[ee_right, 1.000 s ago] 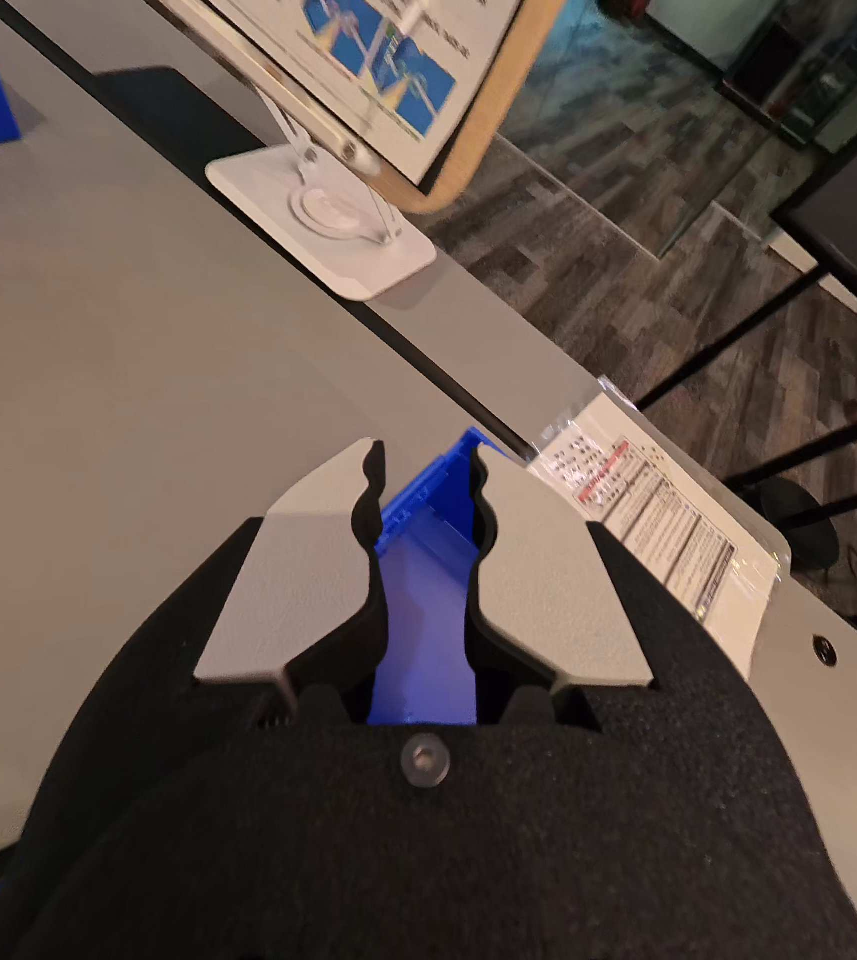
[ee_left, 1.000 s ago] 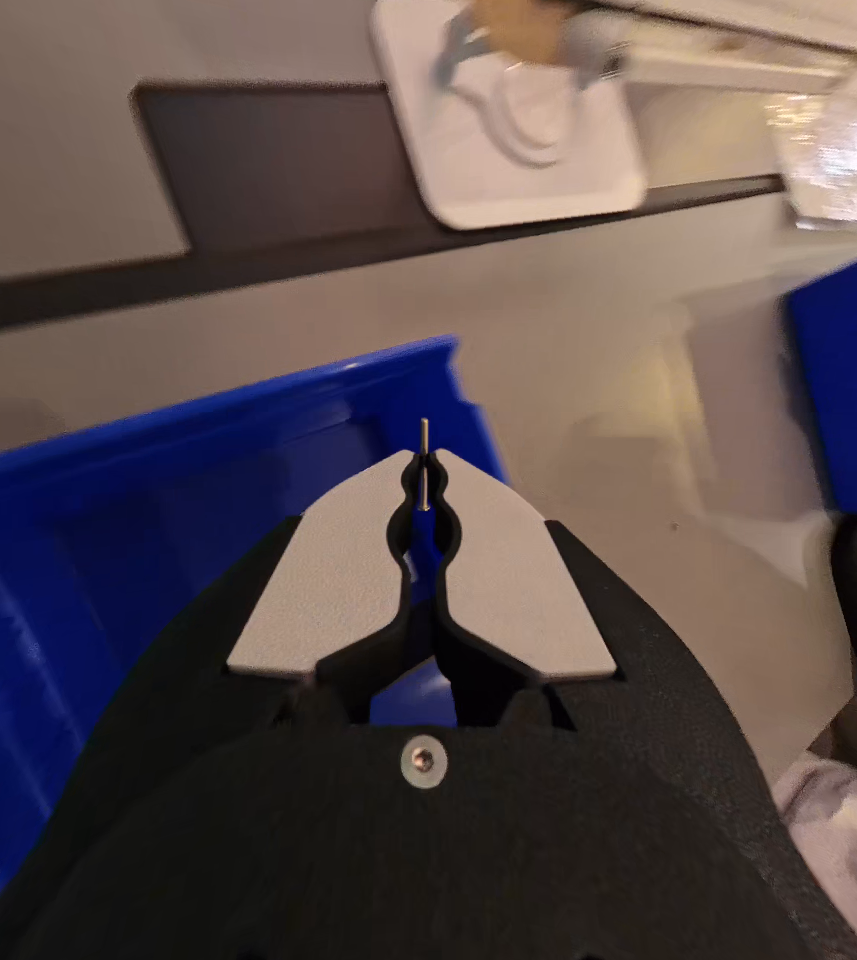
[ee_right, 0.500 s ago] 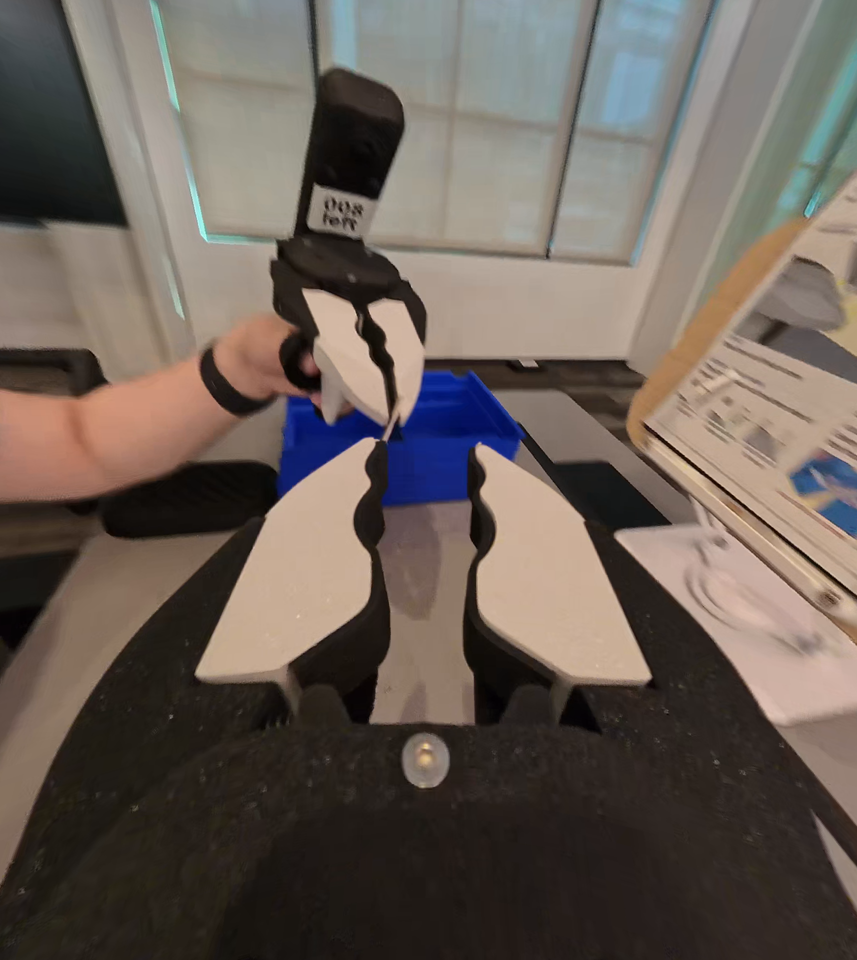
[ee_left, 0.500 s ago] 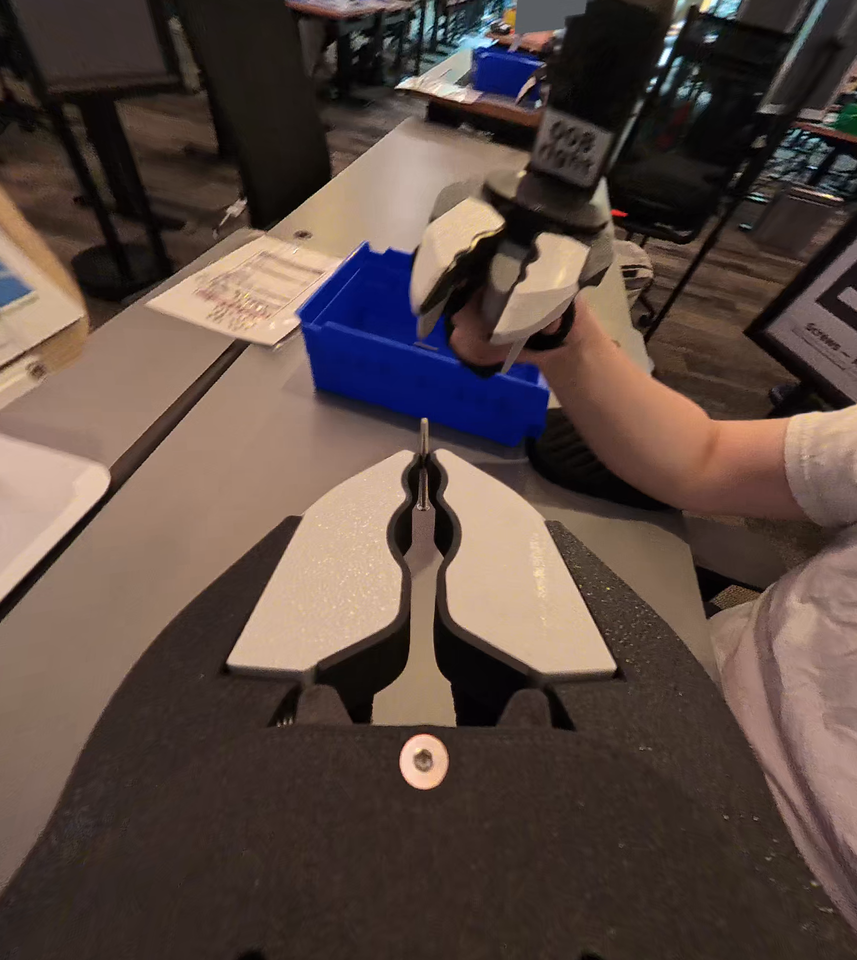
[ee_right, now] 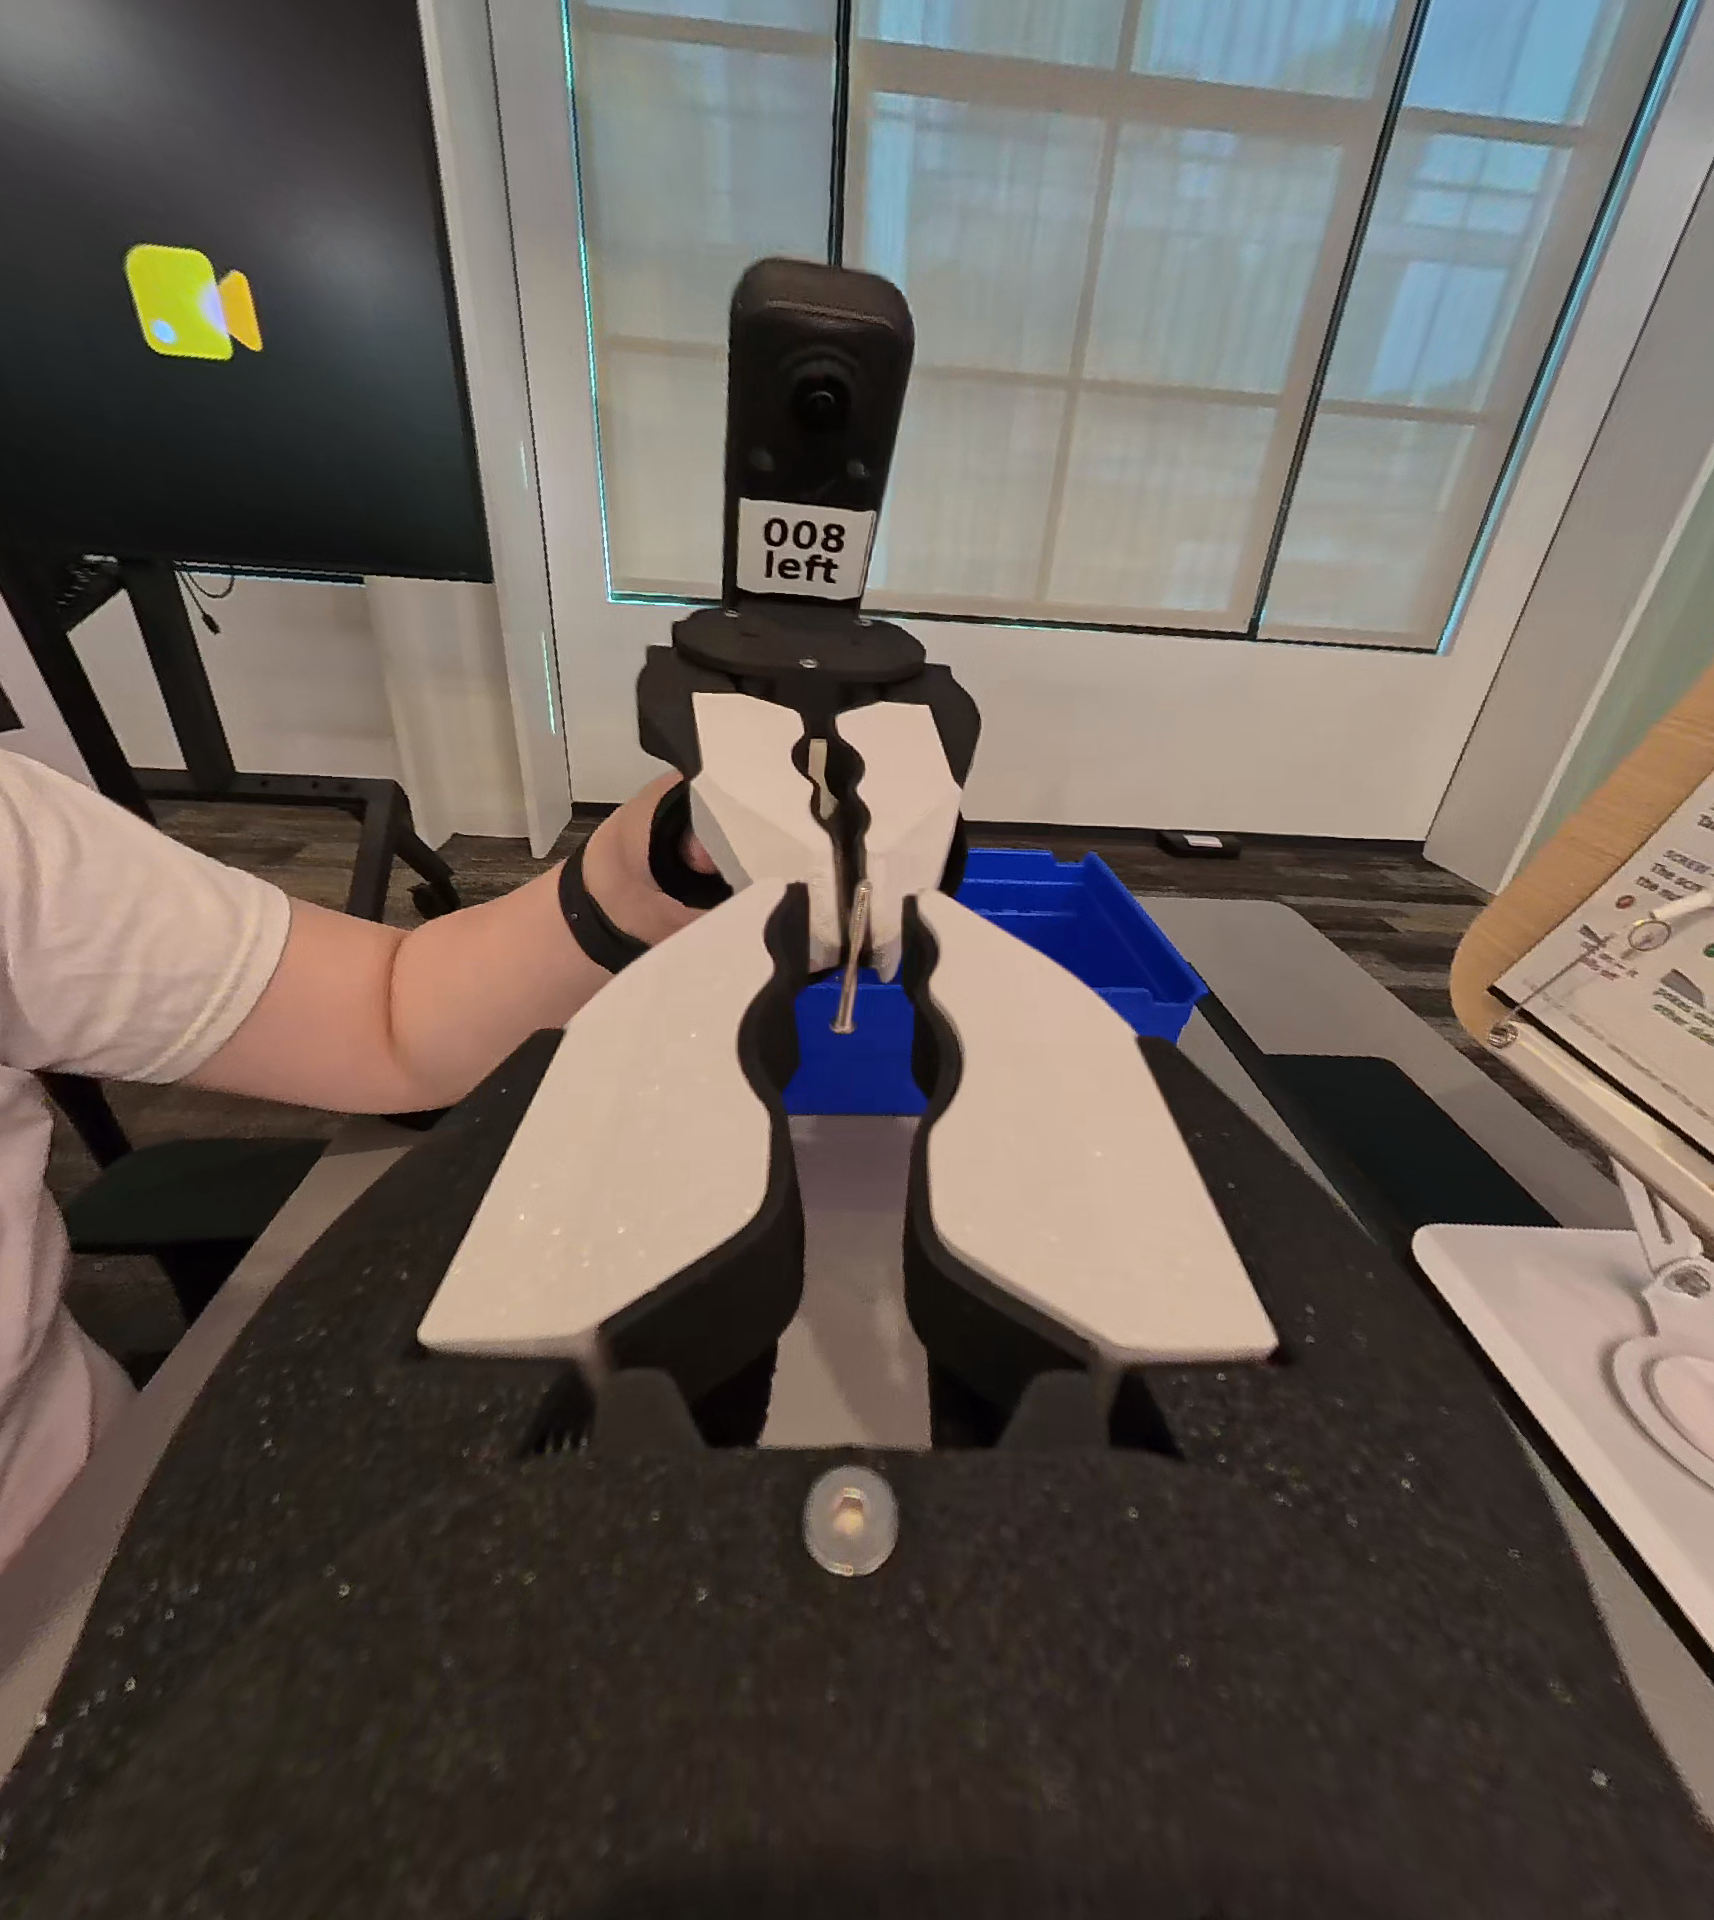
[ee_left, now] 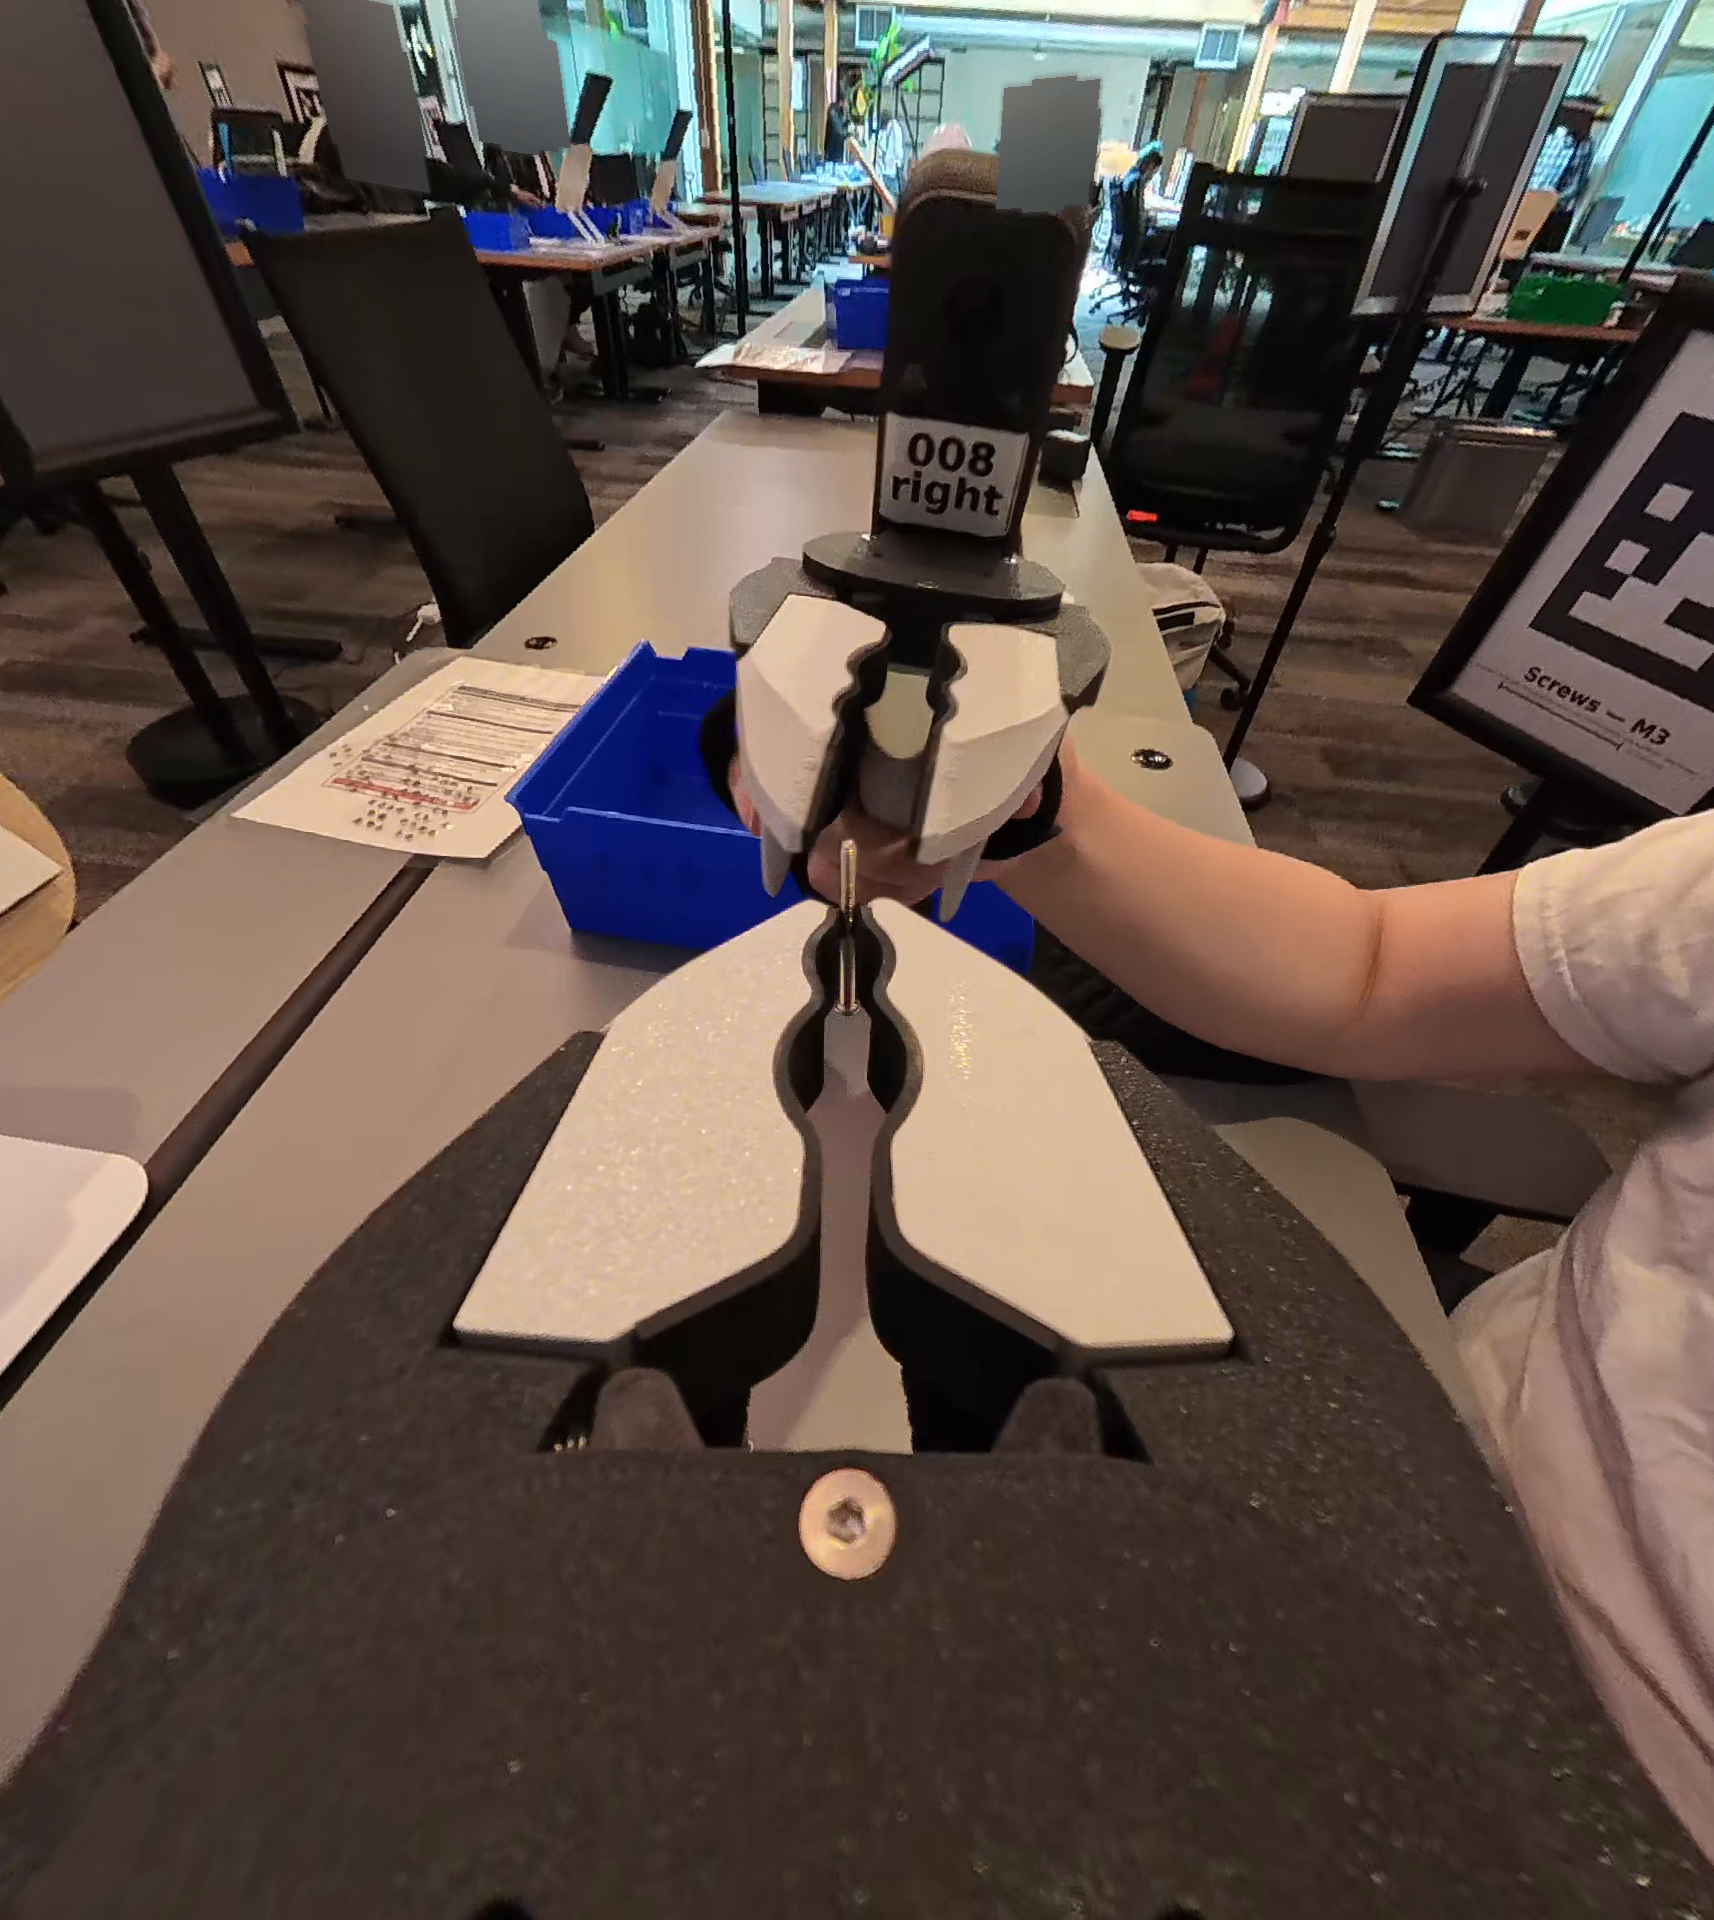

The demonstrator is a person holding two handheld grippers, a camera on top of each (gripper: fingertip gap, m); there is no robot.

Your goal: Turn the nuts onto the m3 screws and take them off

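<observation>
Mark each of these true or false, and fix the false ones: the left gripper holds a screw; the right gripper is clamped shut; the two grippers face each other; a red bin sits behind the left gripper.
1. The left gripper holds a screw. True.
2. The right gripper is clamped shut. False: its jaws stand apart, and the screw tip lies between them untouched.
3. The two grippers face each other. True.
4. A red bin sits behind the left gripper. False: the bin there is blue.
</observation>
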